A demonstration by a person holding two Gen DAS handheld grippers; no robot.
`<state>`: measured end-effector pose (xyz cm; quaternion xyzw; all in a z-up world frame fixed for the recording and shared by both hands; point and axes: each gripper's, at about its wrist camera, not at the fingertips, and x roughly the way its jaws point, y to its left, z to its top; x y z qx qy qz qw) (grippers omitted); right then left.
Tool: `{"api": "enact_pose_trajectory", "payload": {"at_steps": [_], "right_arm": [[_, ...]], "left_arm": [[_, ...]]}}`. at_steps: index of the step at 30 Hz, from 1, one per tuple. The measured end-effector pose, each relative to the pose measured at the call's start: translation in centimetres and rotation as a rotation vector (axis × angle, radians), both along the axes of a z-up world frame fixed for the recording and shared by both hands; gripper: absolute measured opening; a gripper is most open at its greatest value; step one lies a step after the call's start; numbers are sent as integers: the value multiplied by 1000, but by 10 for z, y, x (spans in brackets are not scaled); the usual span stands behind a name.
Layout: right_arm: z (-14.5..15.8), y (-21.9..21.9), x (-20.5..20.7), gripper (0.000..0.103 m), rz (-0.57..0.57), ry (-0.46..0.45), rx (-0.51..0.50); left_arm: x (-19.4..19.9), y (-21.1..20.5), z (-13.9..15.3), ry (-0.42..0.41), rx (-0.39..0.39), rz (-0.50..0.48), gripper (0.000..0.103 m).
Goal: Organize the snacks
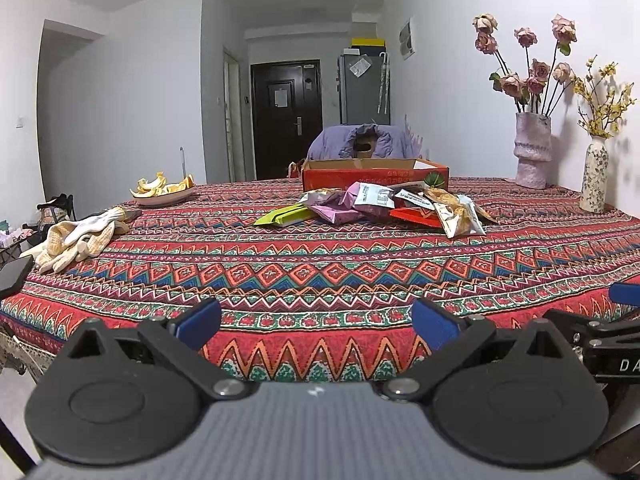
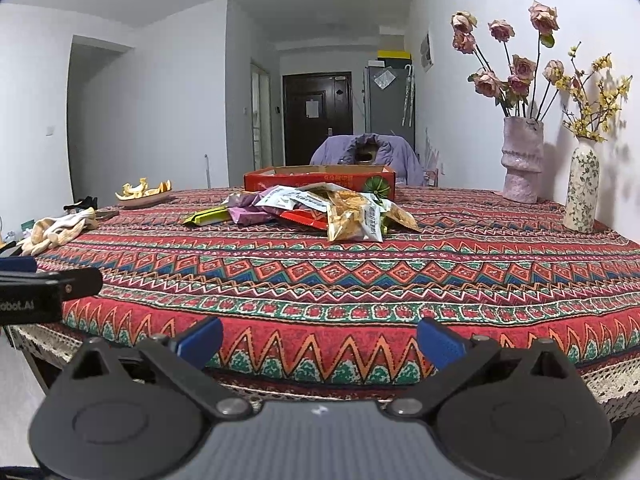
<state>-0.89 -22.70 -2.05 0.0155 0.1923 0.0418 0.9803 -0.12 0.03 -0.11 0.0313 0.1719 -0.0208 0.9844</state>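
A pile of snack packets (image 1: 376, 204) lies far across the patterned table, in front of an open red cardboard box (image 1: 372, 174). The pile holds a green packet (image 1: 284, 216), purple ones, a red one and a golden chip bag (image 1: 460, 214). In the right wrist view the pile (image 2: 312, 208), the chip bag (image 2: 354, 218) and the box (image 2: 320, 180) show too. My left gripper (image 1: 316, 326) is open and empty at the table's near edge. My right gripper (image 2: 320, 344) is open and empty, just off the near edge.
A plate of orange peel (image 1: 164, 190) and cloth gloves (image 1: 76, 240) lie at the left. Two vases with flowers (image 1: 534, 152) (image 1: 594, 180) stand by the right wall. A chair with a purple jacket (image 1: 360, 142) is behind the table. A dark object (image 1: 14, 276) lies at the left edge.
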Motion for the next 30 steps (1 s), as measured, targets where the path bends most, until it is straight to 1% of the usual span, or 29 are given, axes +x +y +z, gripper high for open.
{"api": "enact_pose_trajectory", "payload": {"at_steps": [9,23,26,30], "right_arm": [[2,1,2,103,2,-11,-4],[0,-2,1,103,-11,-16,2],[-2,-6,7,103,-20,-11,16],[-7,-16,25,103,-24,5,38]], "left_arm": [[1,3,2,-4,-2,7,103],[2,0,-1,0,26,0,103],[7,-3,-4,4,41,7,103],[18,-4,-8,-6,67,1,103]]}}
